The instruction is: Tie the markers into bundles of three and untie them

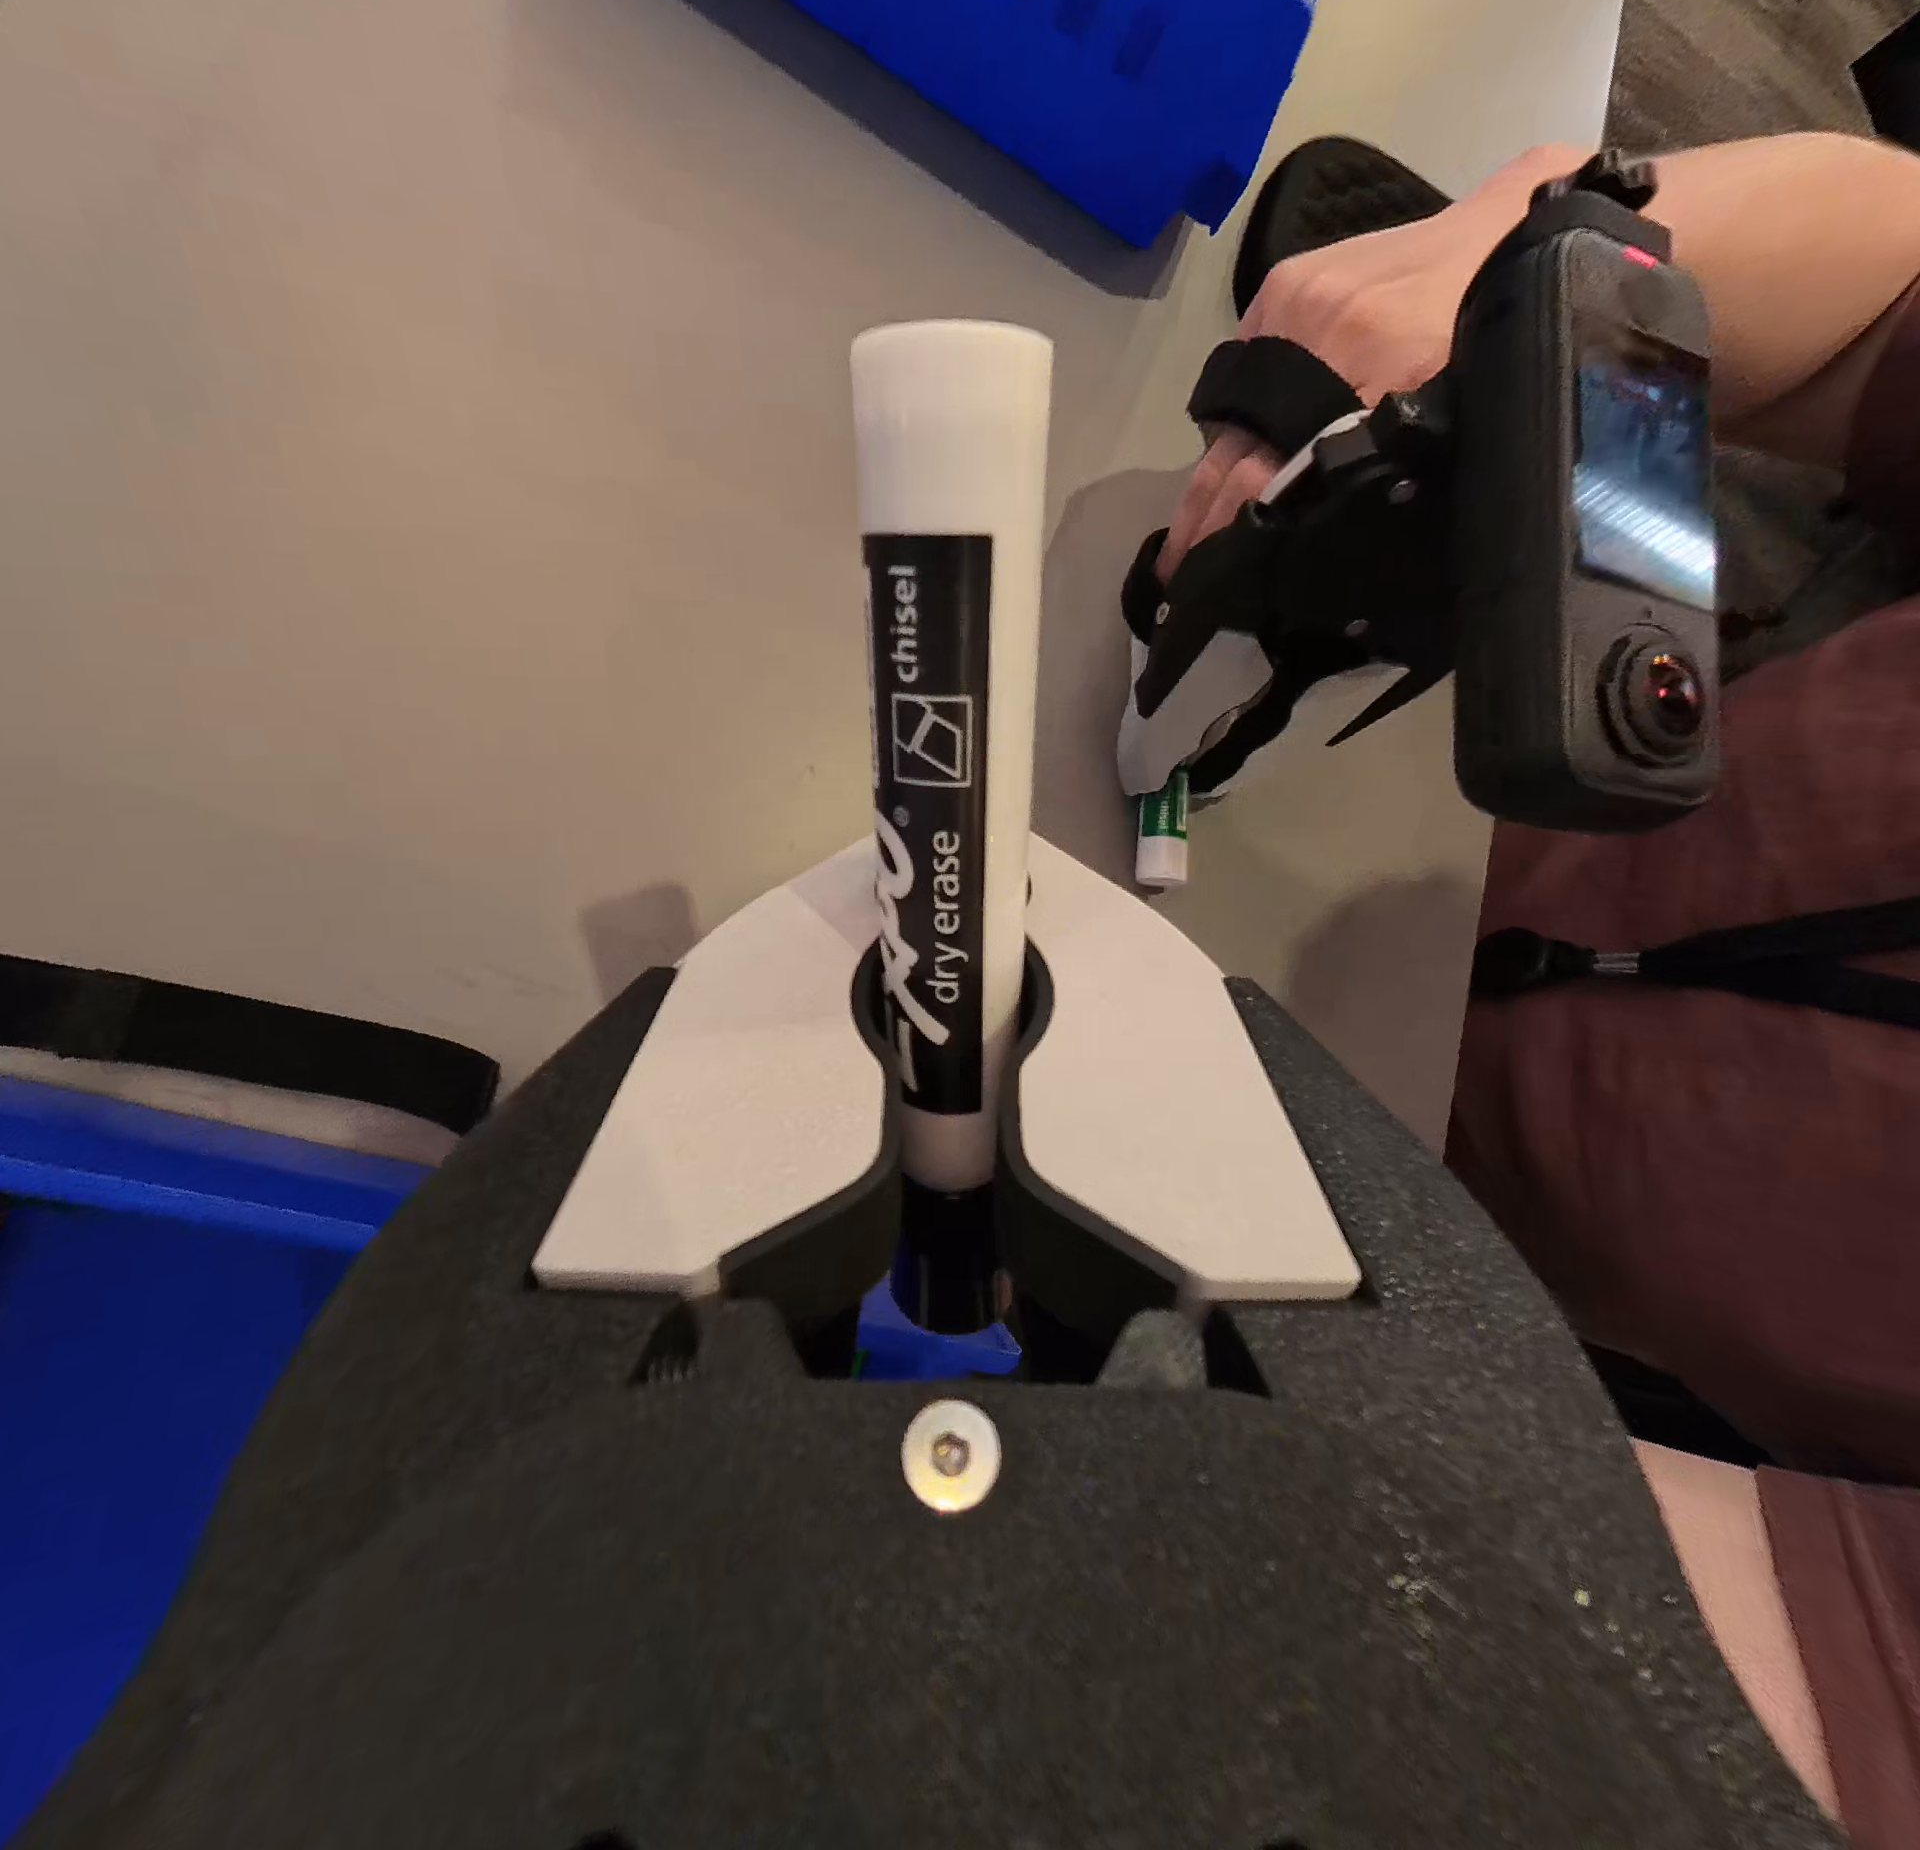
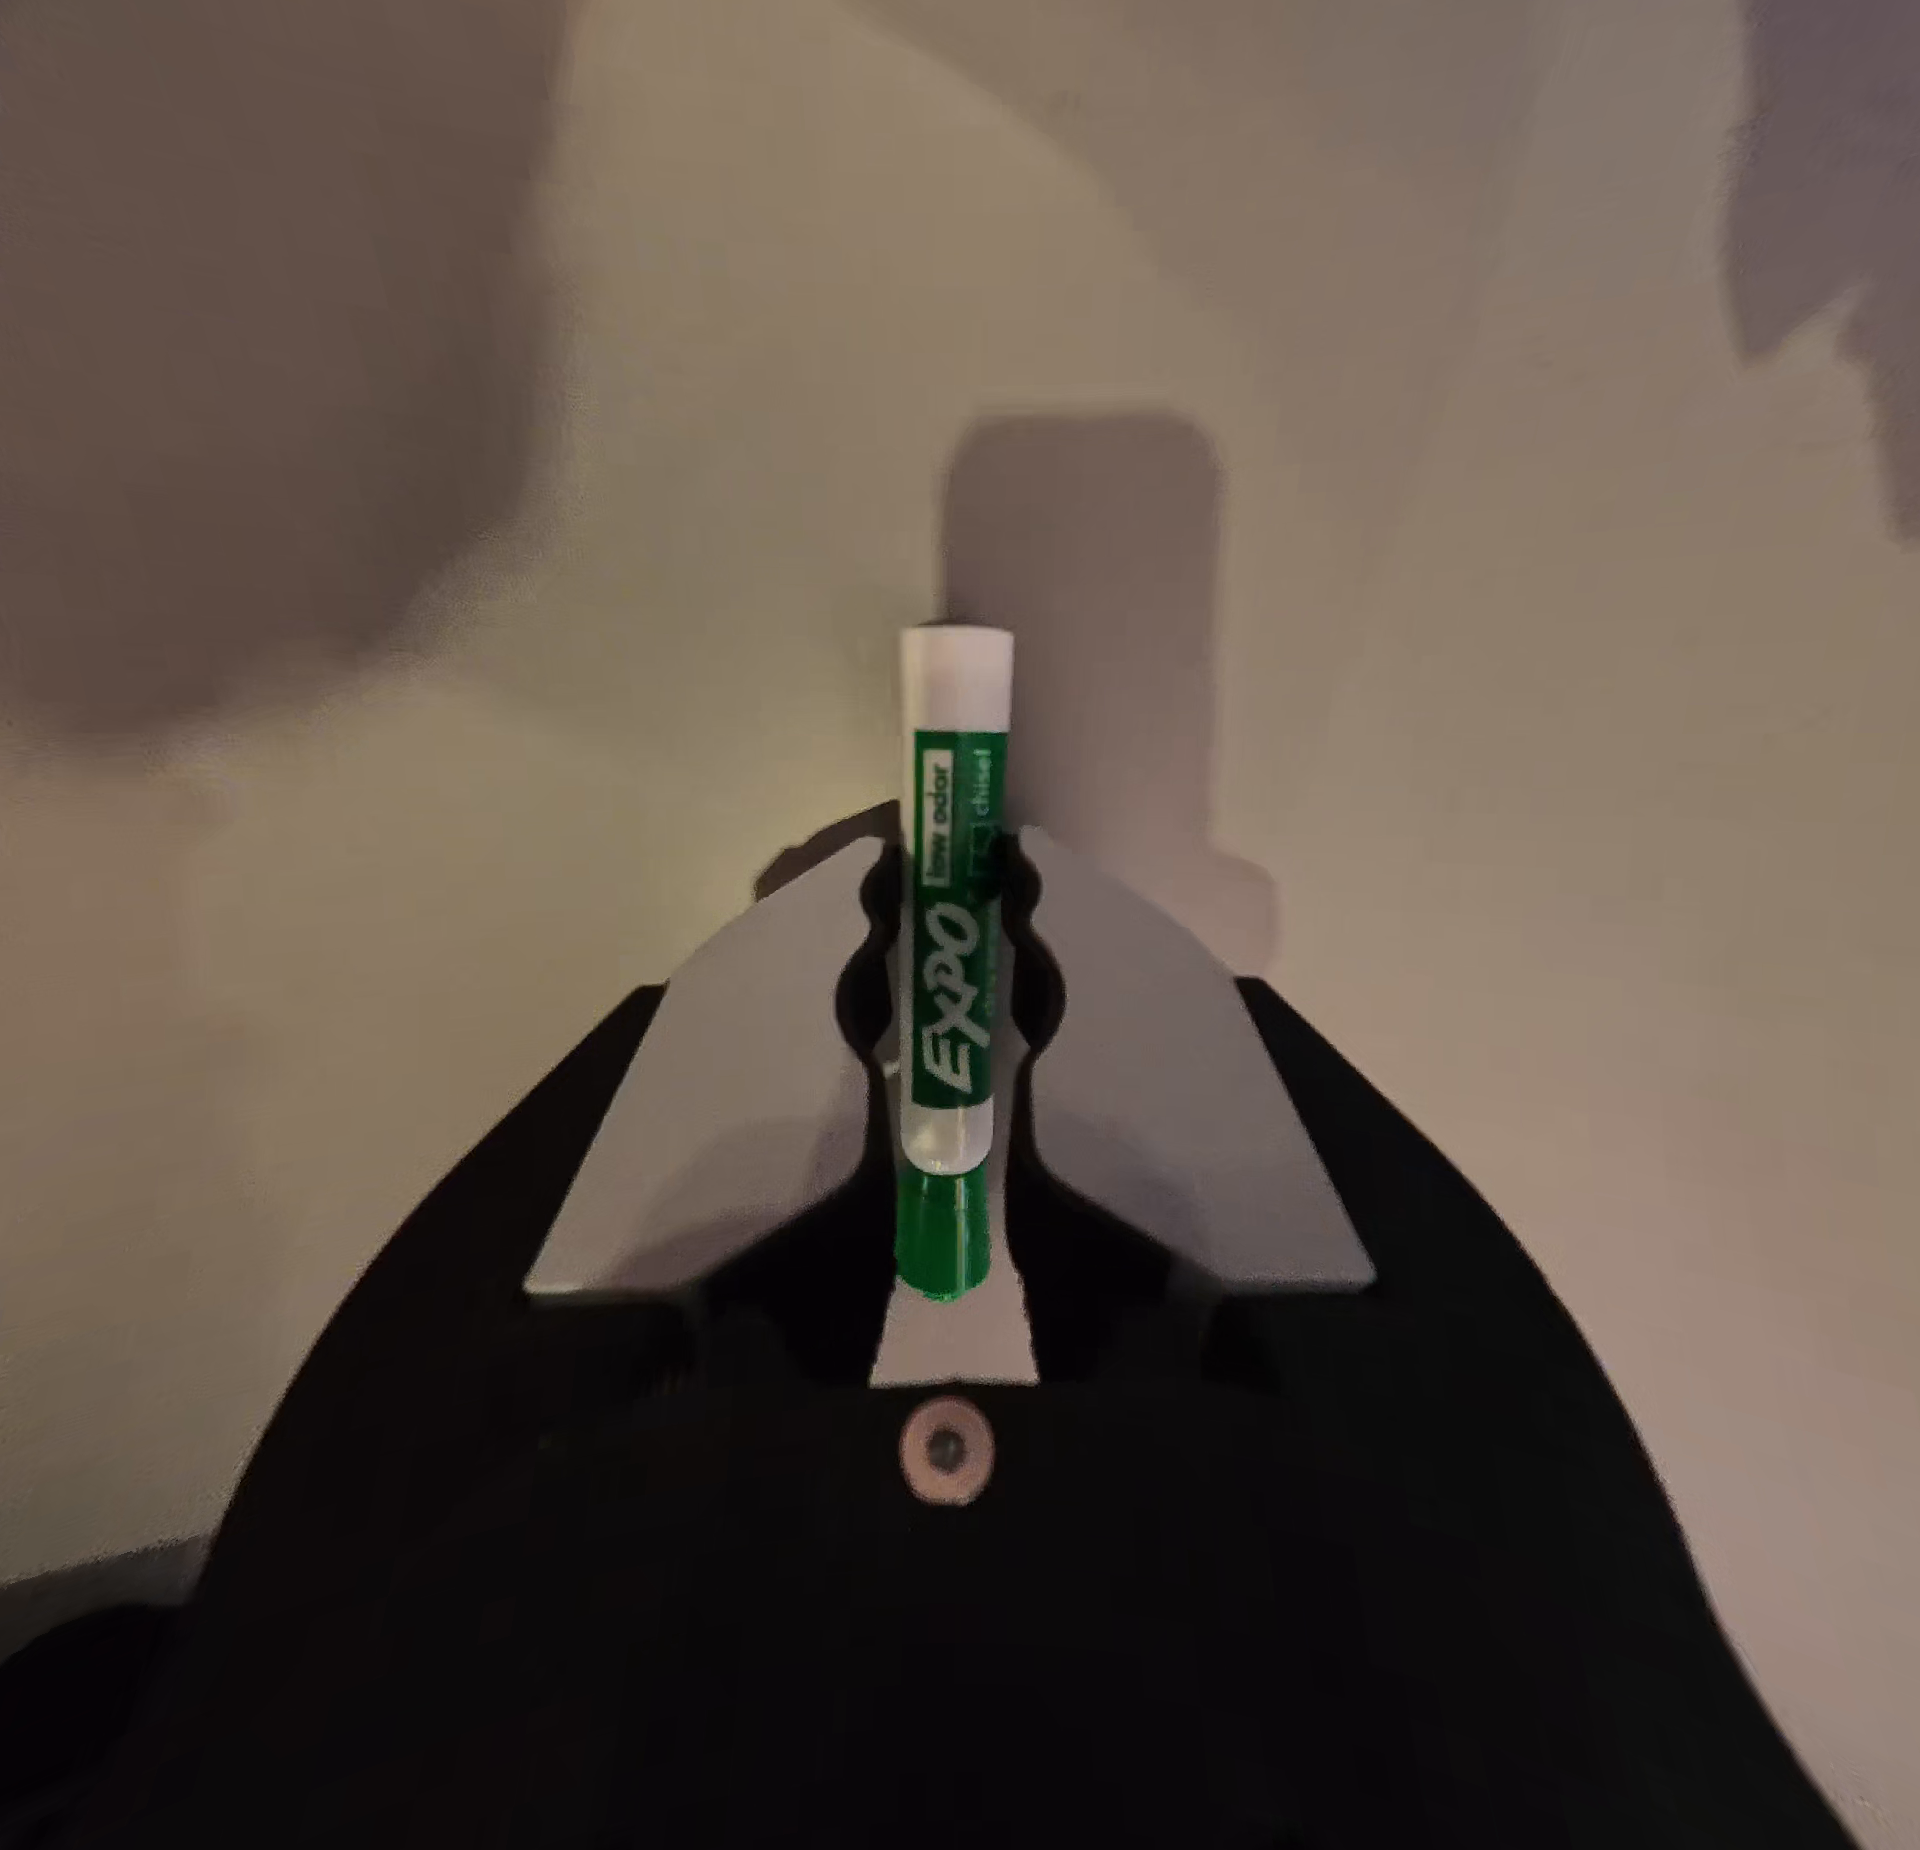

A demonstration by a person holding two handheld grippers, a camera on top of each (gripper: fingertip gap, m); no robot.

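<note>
My left gripper (image 1: 948, 896) is shut on a white marker with a black label (image 1: 940, 657). The marker points forward along the fingers, its black cap end back between them. My right gripper (image 2: 951, 844) is shut on a white marker with a green label and green cap (image 2: 951, 927), held the same way over the pale table. The right gripper also shows in the left wrist view (image 1: 1174, 761), low over the table at the right, with the green marker's end (image 1: 1164, 829) sticking out below its fingers.
A blue bin (image 1: 1039, 65) lies on the pale table (image 1: 416, 450) at the far top. Another blue bin (image 1: 156, 1333) is at the lower left, under my left gripper. A person's hand (image 1: 1351, 283) and a wrist camera (image 1: 1600, 543) are at the right. The table edge runs down the right side. There is about 20 cm between the tips of the two grippers.
</note>
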